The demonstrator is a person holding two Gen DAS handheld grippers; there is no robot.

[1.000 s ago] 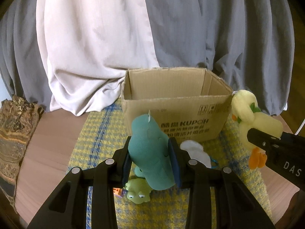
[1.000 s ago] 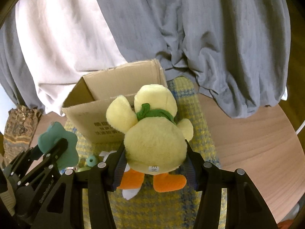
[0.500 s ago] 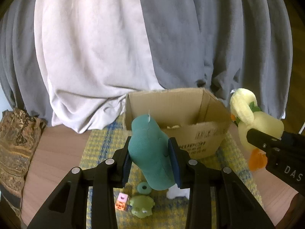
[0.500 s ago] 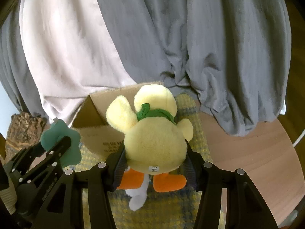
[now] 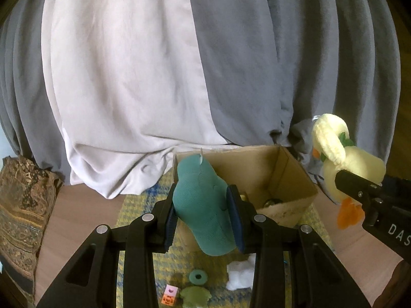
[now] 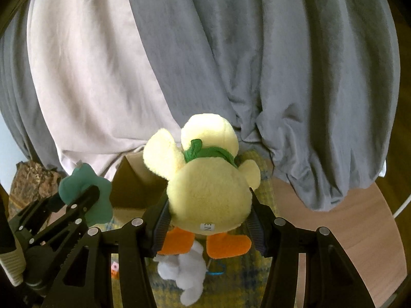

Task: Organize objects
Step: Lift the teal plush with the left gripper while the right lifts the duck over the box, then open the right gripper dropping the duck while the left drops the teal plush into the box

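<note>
Cardboard box (image 5: pixel 287 177) is sitting open on the yellow mat (image 5: pixel 133 205). We are gripping the yellow duck plush (image 6: pixel 208 192) in our right gripper (image 6: pixel 208 220), the teal plush (image 5: pixel 203 205) in our left gripper (image 5: pixel 203 220), both above the mat.

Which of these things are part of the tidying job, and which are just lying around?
Part of the job: teal plush in left gripper; yellow duck in right gripper; cardboard box; white plush, green ring, small cube.

Just there: curtains, patterned cushion.
</note>
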